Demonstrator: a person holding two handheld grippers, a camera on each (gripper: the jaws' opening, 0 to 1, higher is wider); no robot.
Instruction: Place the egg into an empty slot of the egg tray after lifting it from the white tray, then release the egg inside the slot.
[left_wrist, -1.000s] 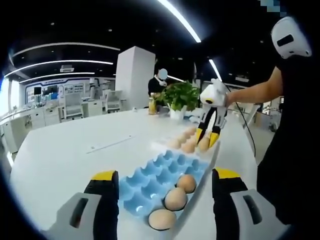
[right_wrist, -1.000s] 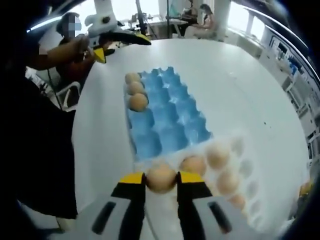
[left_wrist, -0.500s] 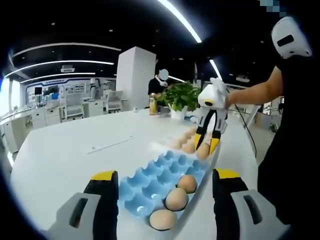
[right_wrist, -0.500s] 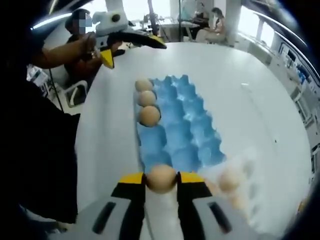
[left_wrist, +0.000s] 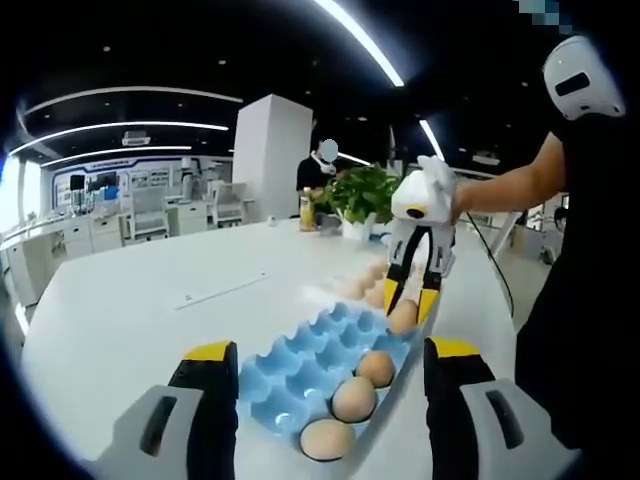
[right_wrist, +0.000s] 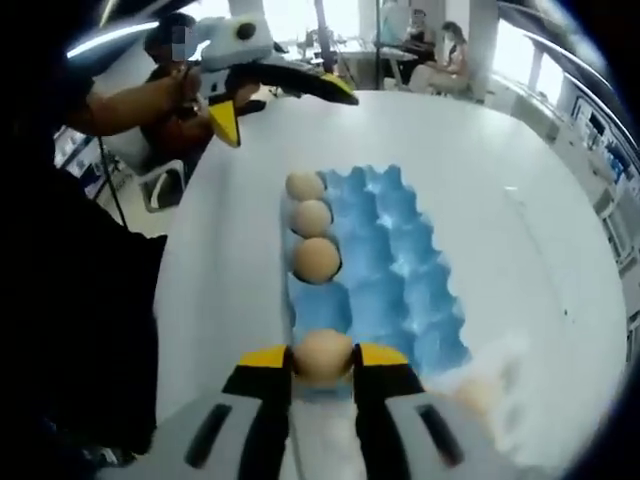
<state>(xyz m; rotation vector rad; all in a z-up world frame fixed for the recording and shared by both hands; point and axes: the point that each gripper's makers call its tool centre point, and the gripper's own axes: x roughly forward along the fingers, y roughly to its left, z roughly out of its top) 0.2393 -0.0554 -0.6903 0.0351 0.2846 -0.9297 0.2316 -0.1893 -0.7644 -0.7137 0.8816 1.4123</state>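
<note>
Right gripper view: right tool (right_wrist: 323, 362) grips a smooth tan egg (right_wrist: 323, 355).

Blurred beyond counting in the right gripper view: eggs on the white tray (right_wrist: 490, 385), smeared pale at lower right. Half hidden behind the right gripper (left_wrist: 408, 298) in the left gripper view: same tray's eggs, perhaps three. Too small to identify: bottle (left_wrist: 305, 212) beside the plant (left_wrist: 362, 190).

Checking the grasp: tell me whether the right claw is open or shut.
Shut on the egg: the right claw pinches it between both yellow tips, above the blue tray.
</note>
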